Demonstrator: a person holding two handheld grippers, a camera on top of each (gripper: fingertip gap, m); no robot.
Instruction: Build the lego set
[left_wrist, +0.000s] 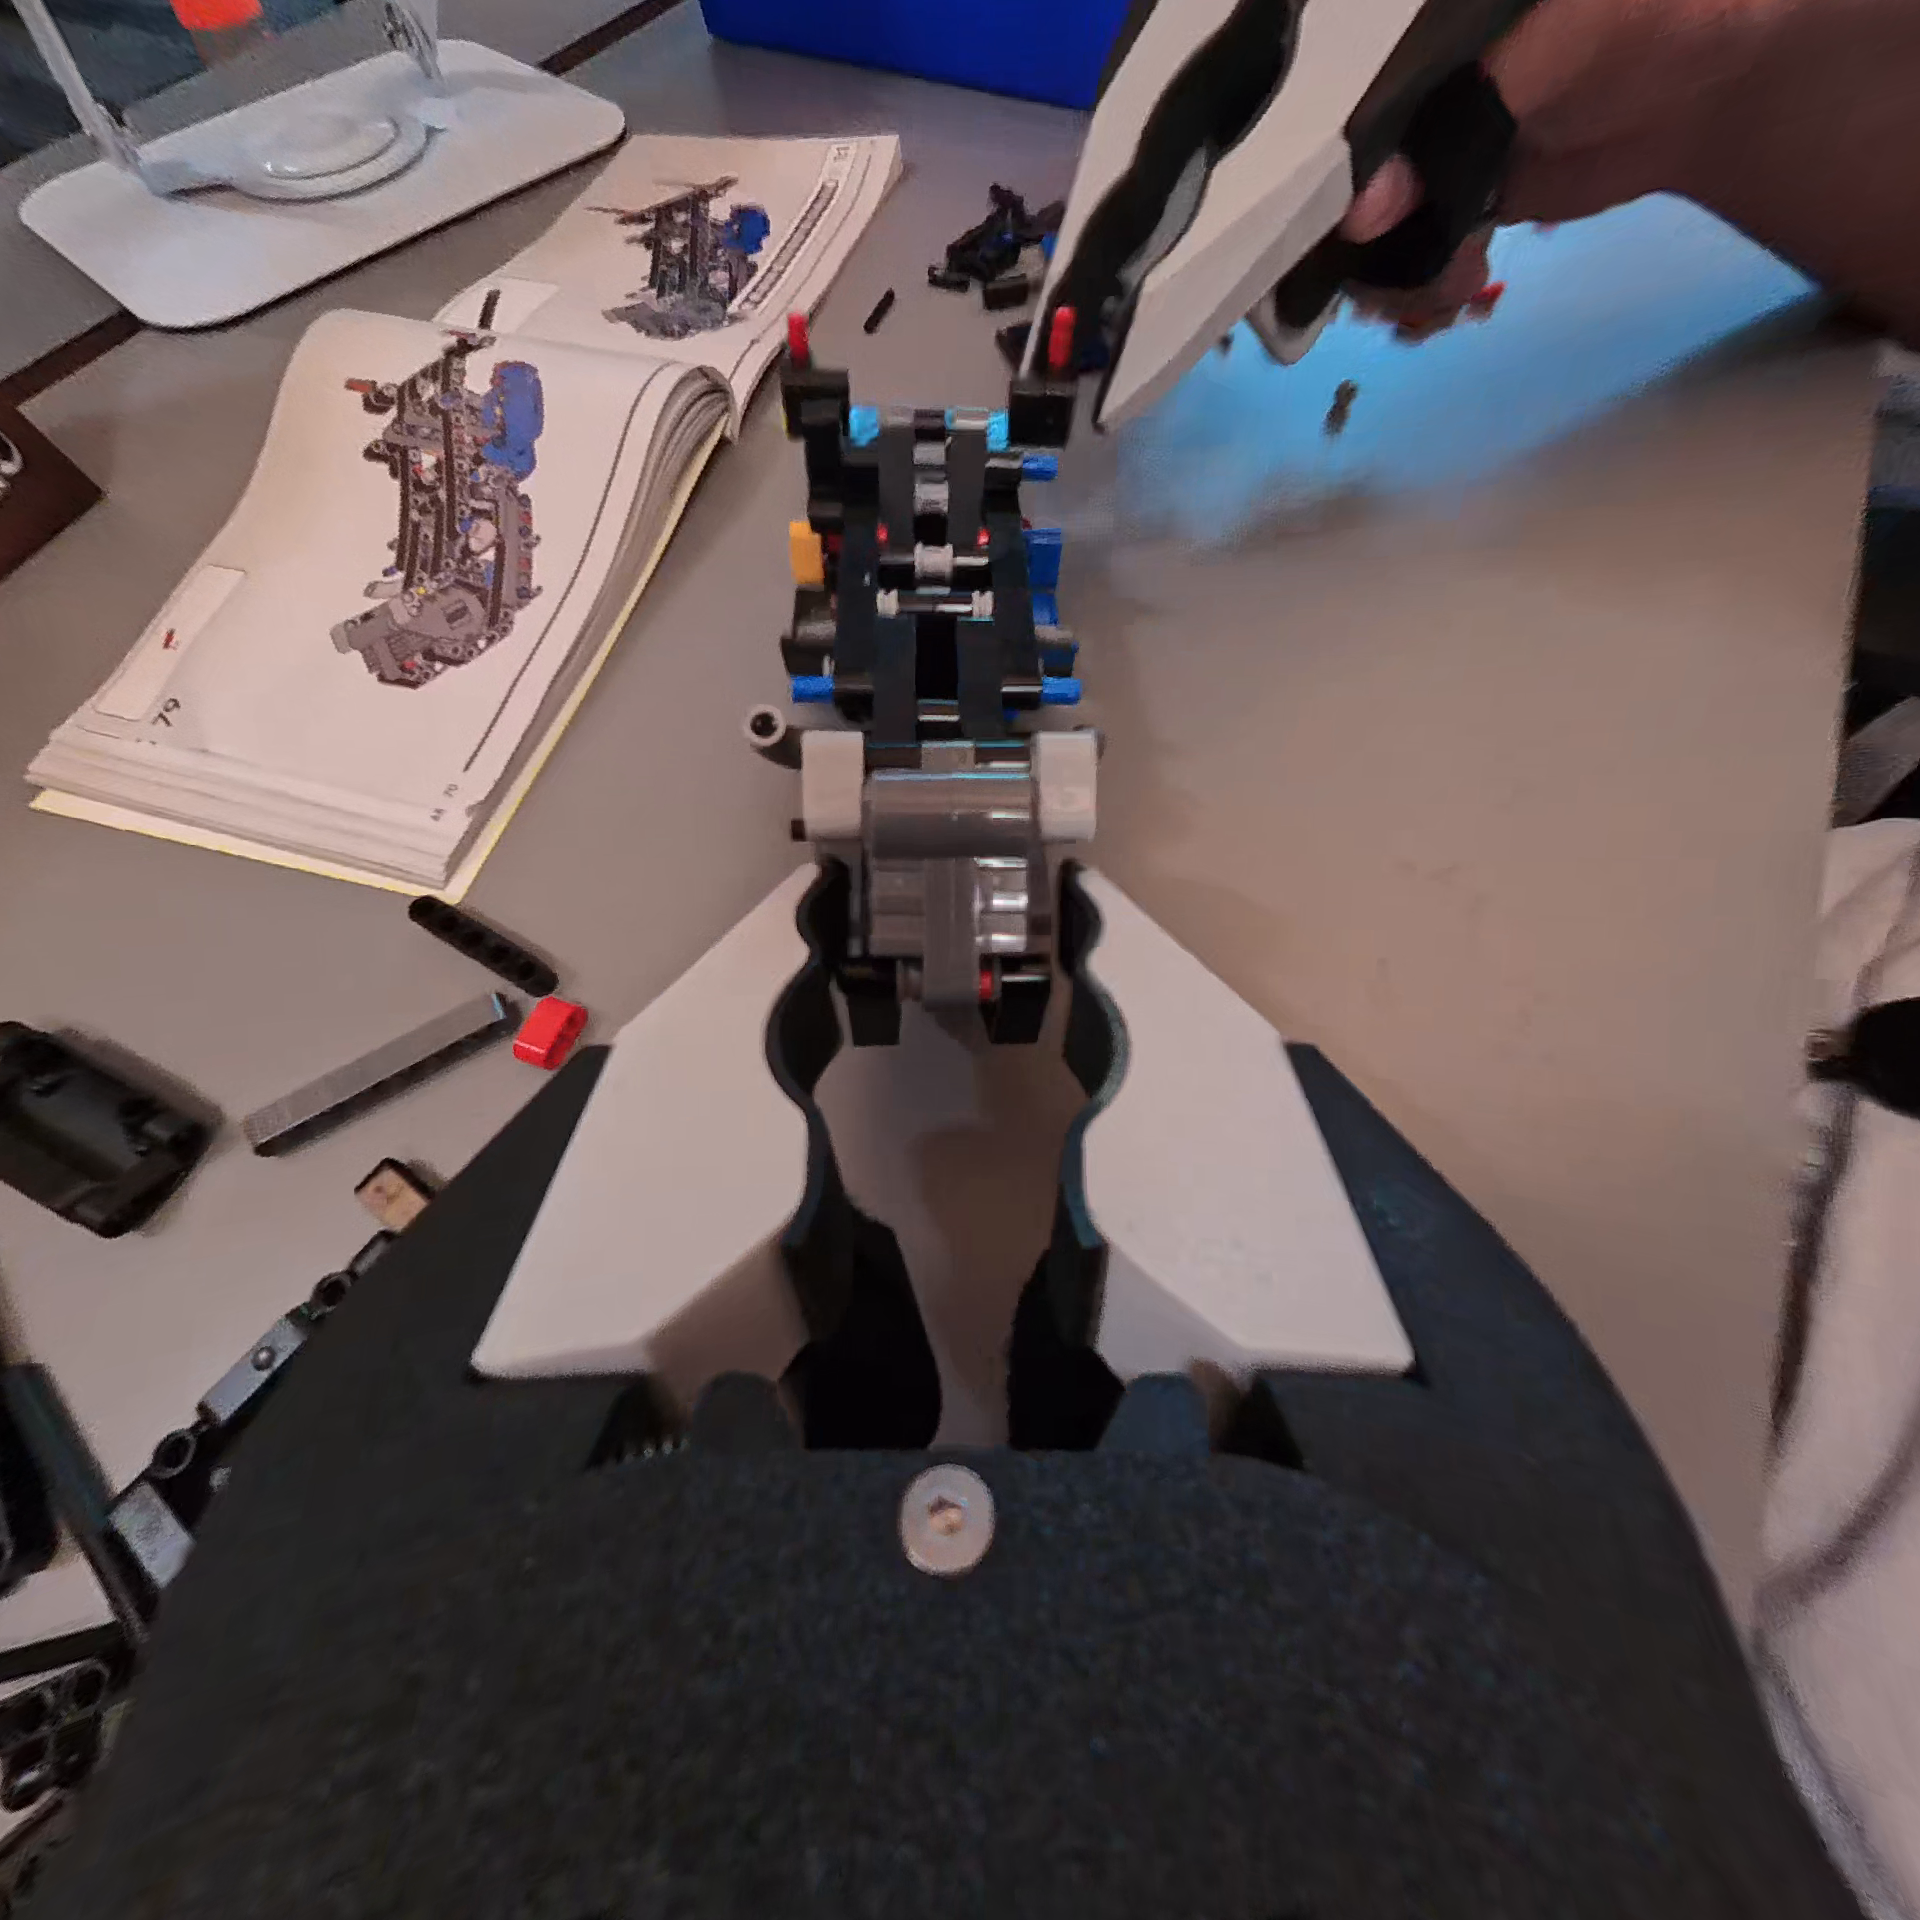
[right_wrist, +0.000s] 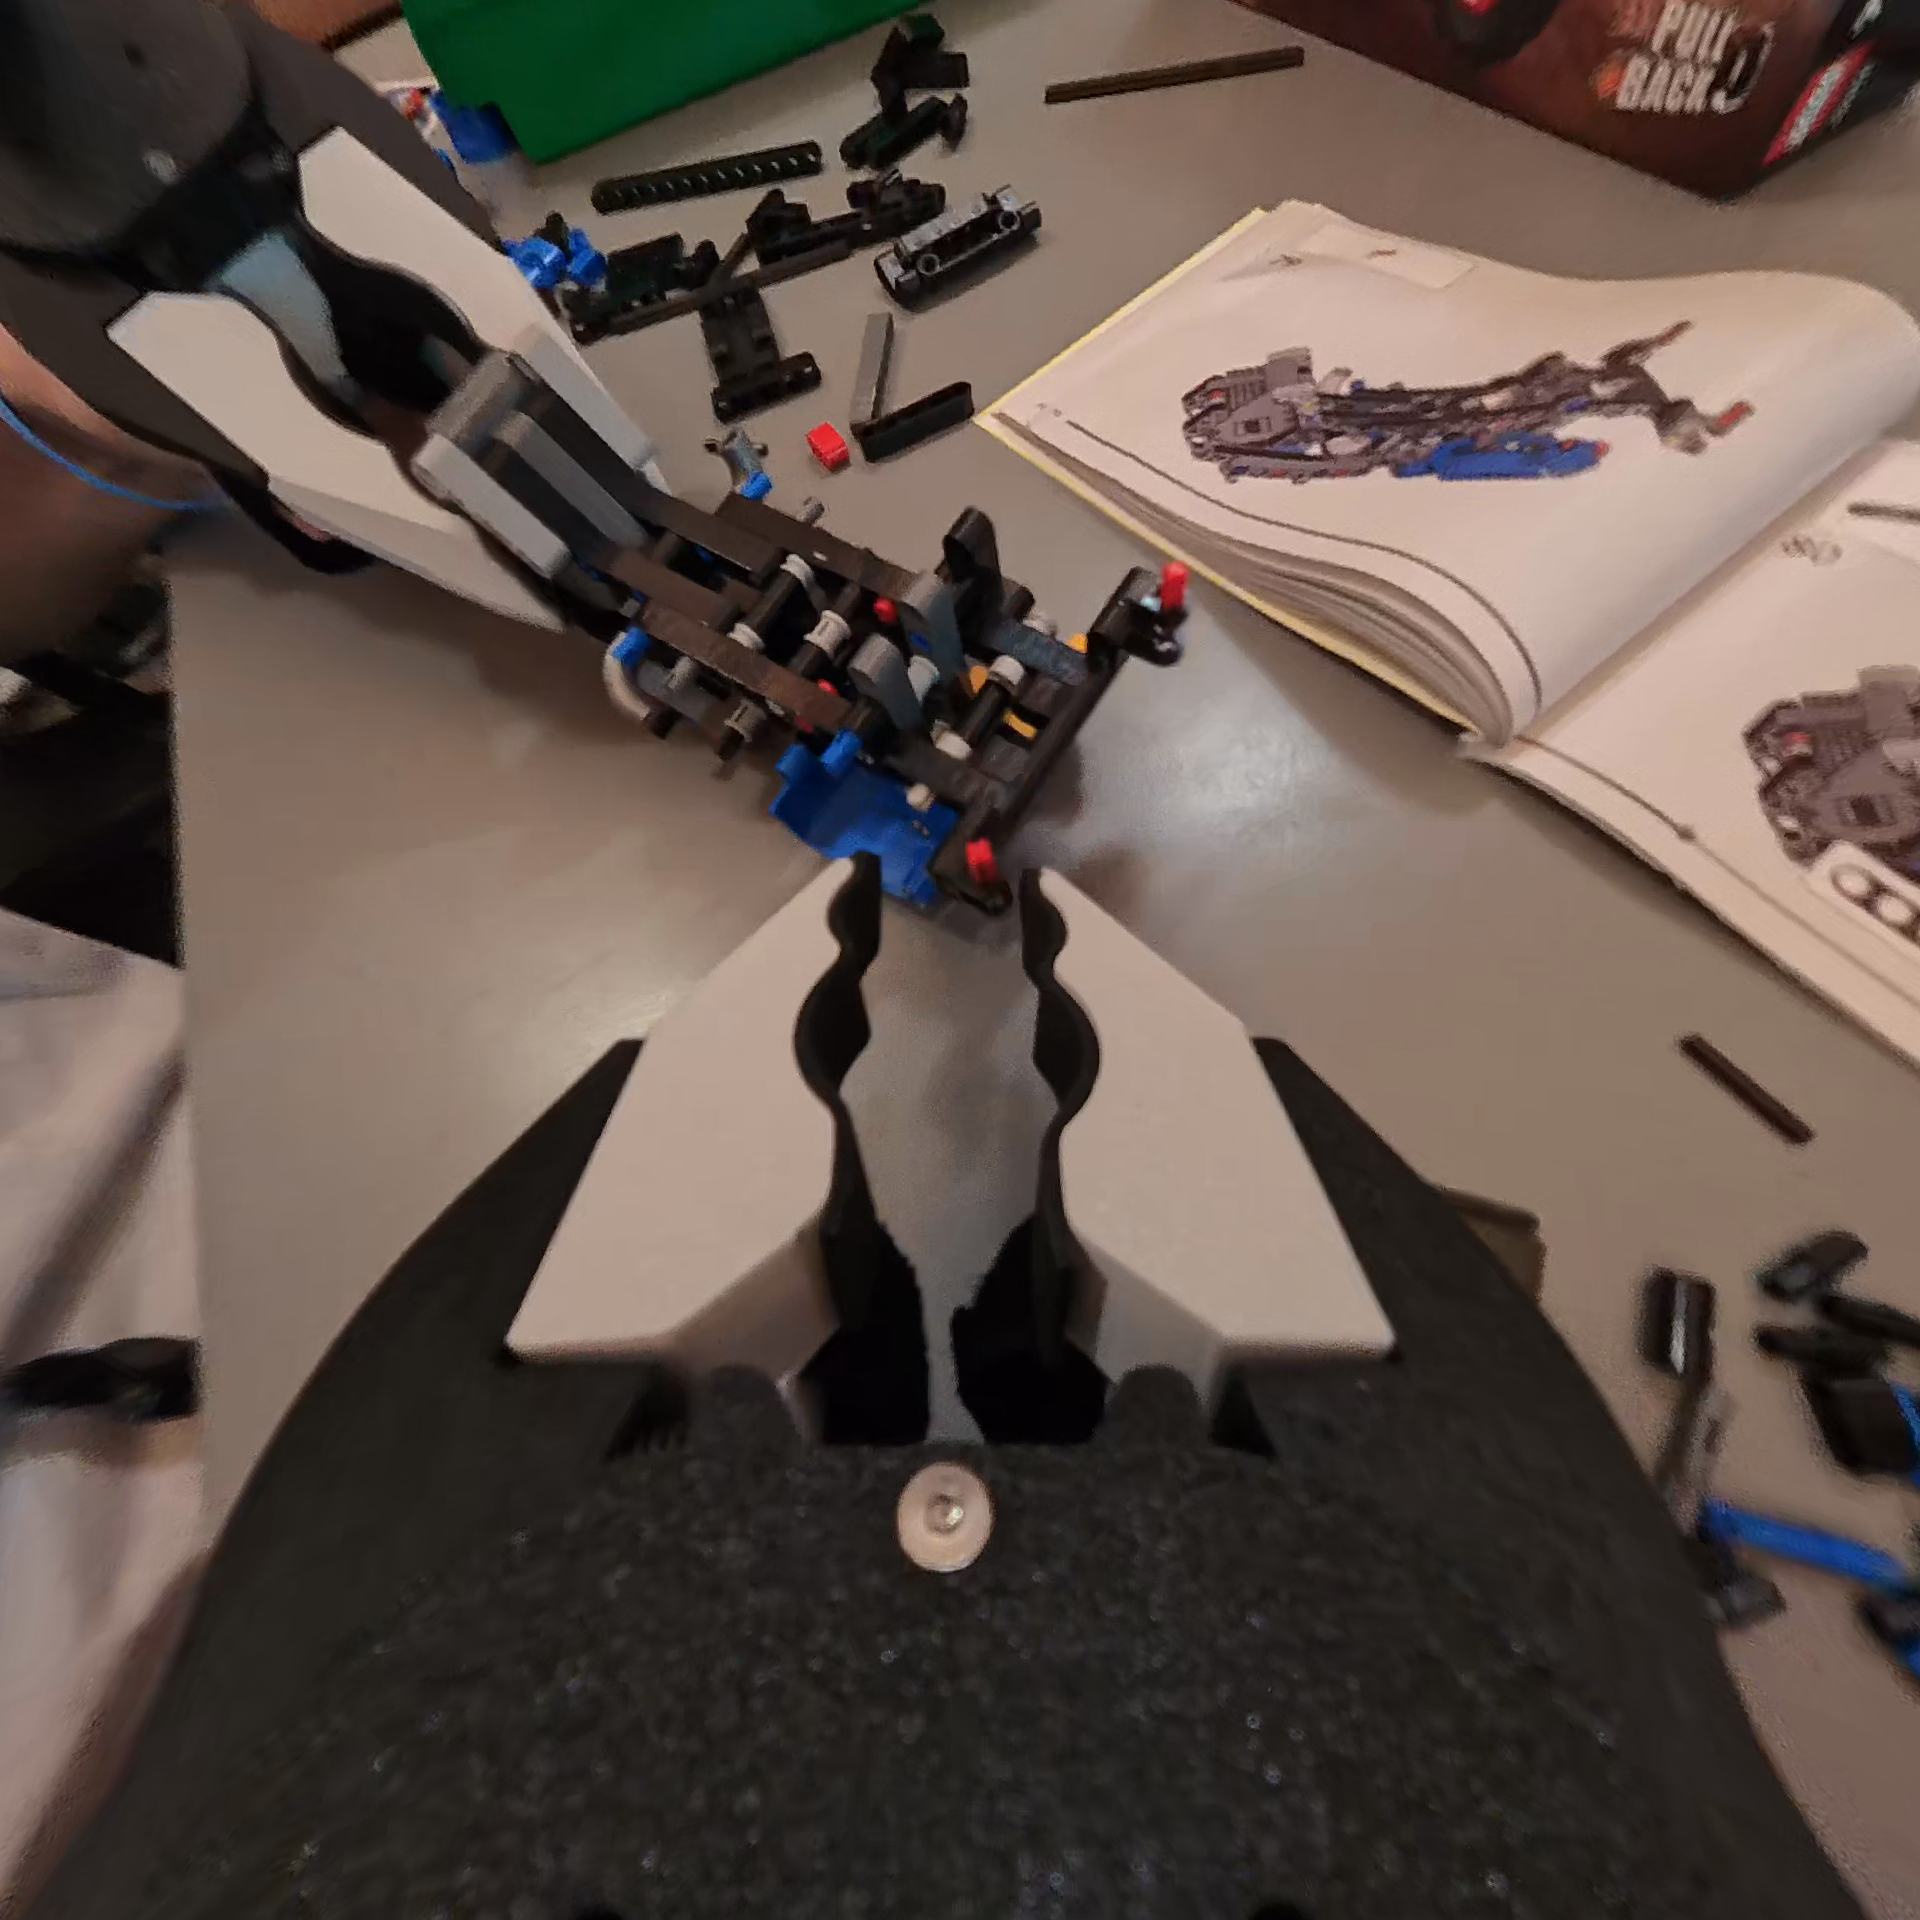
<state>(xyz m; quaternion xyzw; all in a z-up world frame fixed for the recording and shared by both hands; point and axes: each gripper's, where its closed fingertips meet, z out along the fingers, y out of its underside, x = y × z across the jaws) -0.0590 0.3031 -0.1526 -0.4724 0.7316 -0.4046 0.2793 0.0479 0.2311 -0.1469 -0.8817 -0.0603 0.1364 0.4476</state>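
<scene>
So this build is maybe partway there, I'd guess, nowhere near done. The chassis (left_wrist: 930, 665) is a decent chunk already: black beams, blue pins sticking out the sides, red pins on the two far corners, a grey block at the near end. It sits dead centre in the left wrist view, and the left gripper (left_wrist: 940, 935) is clenched around that grey end, holding the whole thing up off the desk (left_wrist: 1403, 779).

In the right wrist view the same chassis (right_wrist: 883, 686) runs from upper left toward the middle of the frame. The right gripper (right_wrist: 940, 883) is released, nothing between the fingers, with its tips right at the blue corner with the red pin. Can't tell if it's actually touching.

What's left looks like a lot. The manual (right_wrist: 1455, 468) lies open at right, showing a much longer model with a big blue section. There's still a pile of loose black parts (right_wrist: 790, 260) at the top of the frame, more at lower right, and a small red piece (left_wrist: 549, 1031) plus a grey beam (left_wrist: 379, 1070) lying unused at left.
</scene>
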